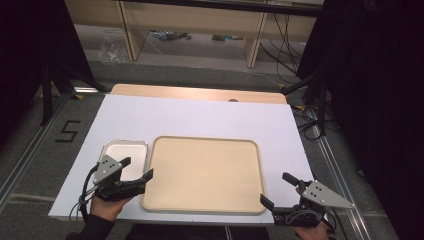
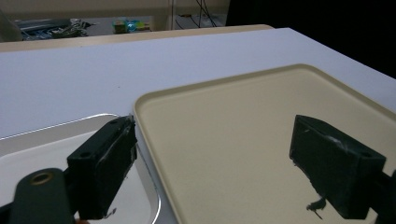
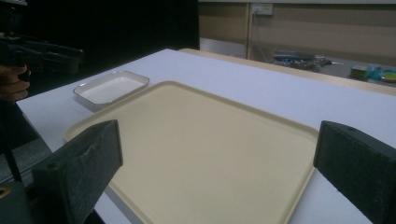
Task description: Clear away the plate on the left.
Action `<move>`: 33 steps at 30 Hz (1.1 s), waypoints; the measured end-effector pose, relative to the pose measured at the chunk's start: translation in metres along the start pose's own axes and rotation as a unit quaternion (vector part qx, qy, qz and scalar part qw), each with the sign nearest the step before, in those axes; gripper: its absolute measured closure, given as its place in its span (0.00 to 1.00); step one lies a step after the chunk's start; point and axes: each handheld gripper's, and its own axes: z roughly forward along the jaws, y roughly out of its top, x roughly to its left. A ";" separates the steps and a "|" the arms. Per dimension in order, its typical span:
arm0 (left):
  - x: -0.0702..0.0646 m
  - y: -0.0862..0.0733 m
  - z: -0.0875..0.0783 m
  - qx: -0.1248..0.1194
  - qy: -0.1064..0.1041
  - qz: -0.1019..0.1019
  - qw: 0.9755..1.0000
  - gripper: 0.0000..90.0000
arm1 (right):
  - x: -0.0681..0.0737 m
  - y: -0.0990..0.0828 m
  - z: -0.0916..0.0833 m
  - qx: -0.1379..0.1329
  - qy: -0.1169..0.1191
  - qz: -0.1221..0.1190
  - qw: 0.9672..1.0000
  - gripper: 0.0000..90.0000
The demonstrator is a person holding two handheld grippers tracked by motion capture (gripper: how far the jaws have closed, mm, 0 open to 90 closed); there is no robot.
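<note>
Left tongs [image 1: 137, 168] are spread wide and holding nothing, hovering right over the seam where the small metal dish [image 1: 125, 148] meets the big beige tray [image 1: 205, 172]. In the left gripper view one jaw hangs over the dish [image 2: 46, 144] and the other over the tray [image 2: 233, 140], so my guess is they're lined up to straddle one of those rims.

Right tongs [image 1: 278, 188] are also wide apart and empty, parked just off the tray's near right corner, pointing across the tray [image 3: 196, 144] toward the dish [image 3: 112, 87] on the far side.

Dish and tray both look empty, sitting side by side on the white tabletop [image 1: 200, 115], close enough that I can't tell if they touch.
</note>
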 end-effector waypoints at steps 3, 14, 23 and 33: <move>0.008 0.001 -0.001 -0.001 0.006 -0.009 1.000 0.16 | 0.000 0.000 0.000 0.000 0.000 0.000 1.000 0.02; 0.027 0.001 -0.001 0.010 0.027 -0.039 0.999 0.14 | 0.000 0.000 0.000 0.000 0.000 0.000 1.000 0.02; 0.049 0.000 0.000 0.041 0.062 -0.070 0.995 0.16 | 0.000 0.000 0.000 0.002 -0.001 0.000 1.000 0.02; 0.075 -0.005 0.004 0.076 0.105 -0.096 0.987 0.16 | 0.000 0.000 0.000 0.001 0.001 -0.001 1.000 0.02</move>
